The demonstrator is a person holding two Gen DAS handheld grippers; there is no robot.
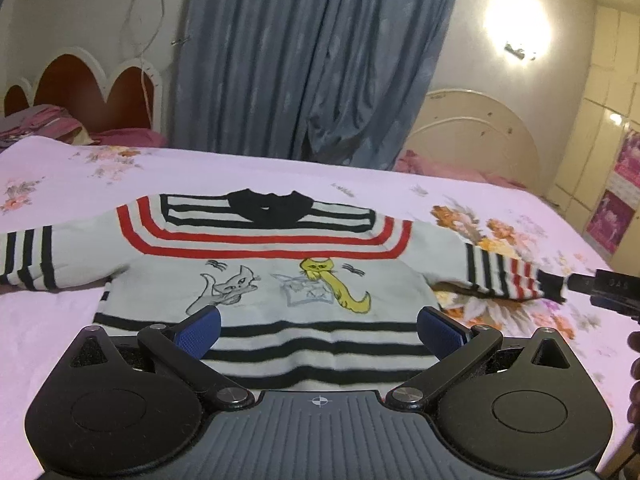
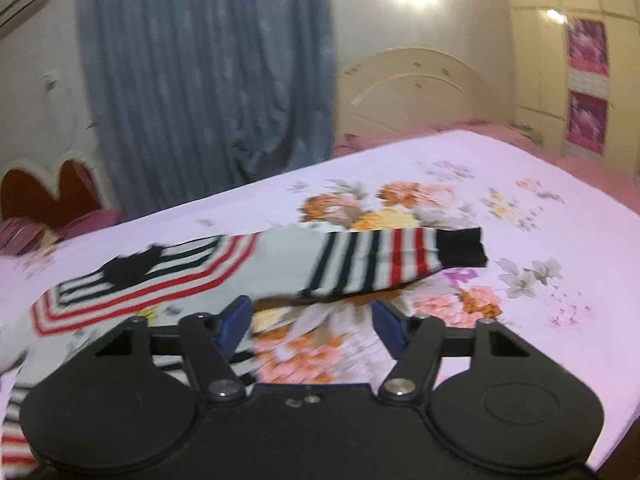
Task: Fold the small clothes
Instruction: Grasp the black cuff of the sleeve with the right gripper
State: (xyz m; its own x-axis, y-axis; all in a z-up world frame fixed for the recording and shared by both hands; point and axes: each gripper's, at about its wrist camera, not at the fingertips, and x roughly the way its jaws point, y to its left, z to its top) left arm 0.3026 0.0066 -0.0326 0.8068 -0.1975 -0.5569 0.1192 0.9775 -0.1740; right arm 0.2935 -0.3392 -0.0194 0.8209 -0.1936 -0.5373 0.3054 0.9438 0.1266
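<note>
A small striped sweater (image 1: 264, 276) lies flat and face up on the floral bedsheet (image 1: 520, 232), both sleeves spread. The left gripper (image 1: 318, 330) hovers over its hem, jaws wide, holding nothing. Only the left view shows the cat pictures (image 1: 336, 284). The right view shows the sleeve (image 2: 384, 264) ahead of the right gripper (image 2: 310, 324), also wide and empty.
</note>
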